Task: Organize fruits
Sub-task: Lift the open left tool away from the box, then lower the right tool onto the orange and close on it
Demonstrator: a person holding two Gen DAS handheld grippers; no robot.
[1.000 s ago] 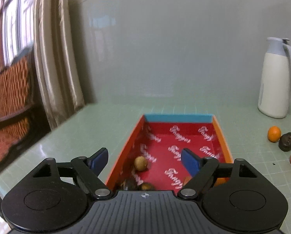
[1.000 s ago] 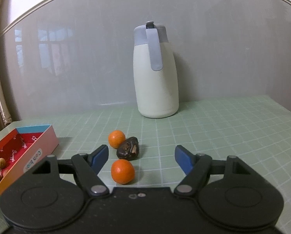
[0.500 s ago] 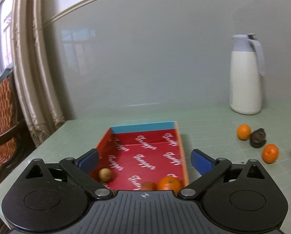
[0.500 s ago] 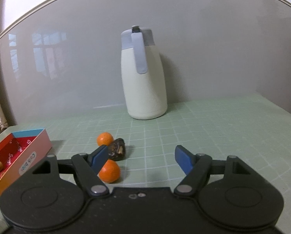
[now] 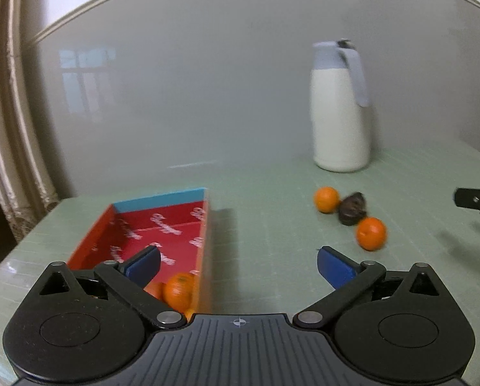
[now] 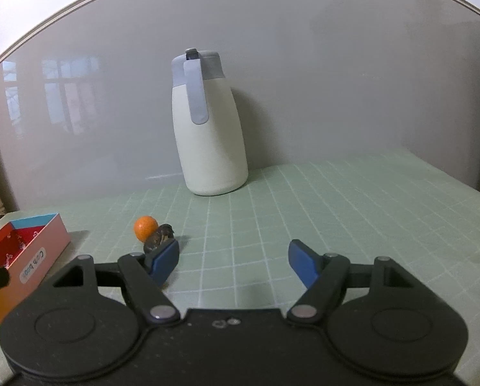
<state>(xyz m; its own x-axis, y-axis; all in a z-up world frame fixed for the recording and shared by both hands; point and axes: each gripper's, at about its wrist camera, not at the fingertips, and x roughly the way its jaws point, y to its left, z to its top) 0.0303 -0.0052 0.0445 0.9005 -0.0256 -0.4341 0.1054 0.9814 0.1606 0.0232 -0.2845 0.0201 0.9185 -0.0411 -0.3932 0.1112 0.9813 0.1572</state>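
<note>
Your left gripper (image 5: pixel 238 262) has just been opening, jaws wide, nothing between. Your right gripper (image 6: pixel 233 262) gapes empty too. The box (image 6: pixel 42 244) side label reads "Coh boo", upside down.

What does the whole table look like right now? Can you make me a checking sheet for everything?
Surface: pale green gridded table mat, bare on the right side.
Job's things: red cardboard box with a blue end wall holds an orange tangerine; two more orange tangerines and a dark wrinkled fruit lie together on the mat.
Clutter: white jug with a grey lid and handle, upright by the wall.
Grippers: left hand-held gripper open, jaws just been opening, nothing between them; right hand-held gripper open, empty.
Cables: nothing seen.
Surroundings: grey glossy wall; beige curtain at left.
</note>
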